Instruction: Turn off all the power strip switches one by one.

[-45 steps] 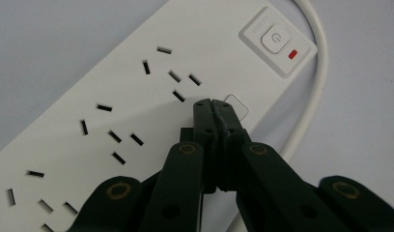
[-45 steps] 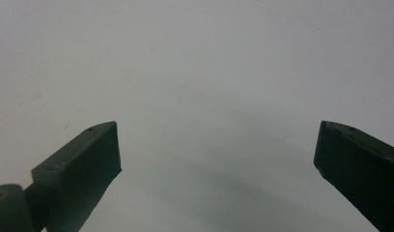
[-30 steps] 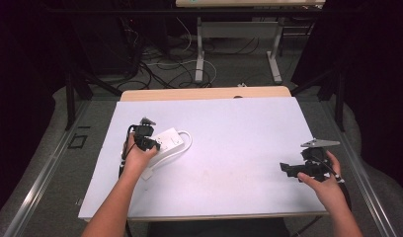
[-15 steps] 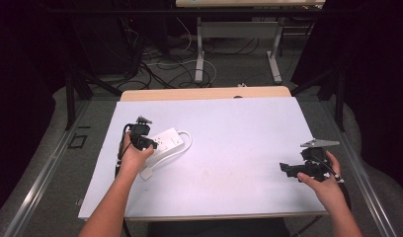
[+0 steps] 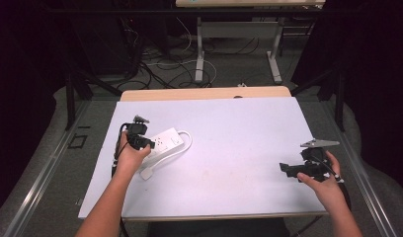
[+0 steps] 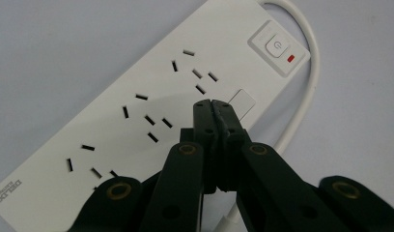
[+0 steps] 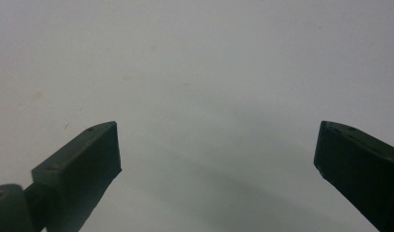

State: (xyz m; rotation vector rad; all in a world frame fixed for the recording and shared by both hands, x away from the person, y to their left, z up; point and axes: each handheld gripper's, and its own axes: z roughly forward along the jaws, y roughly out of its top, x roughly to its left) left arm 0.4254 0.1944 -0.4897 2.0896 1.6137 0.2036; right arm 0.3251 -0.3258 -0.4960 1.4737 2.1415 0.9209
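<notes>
Left gripper clenched empty over power strip, switch not yet pressed; right gripper released, well apart.

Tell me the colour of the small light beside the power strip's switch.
Red; the light on the white power strip shows best in the left gripper view.

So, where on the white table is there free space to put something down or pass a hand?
The wide middle of the table, between the power strip and the right gripper, is bare, and so is the far strip along the wooden edge. It is crowded near the left gripper, with the strip, its looped cord and plug.
</notes>
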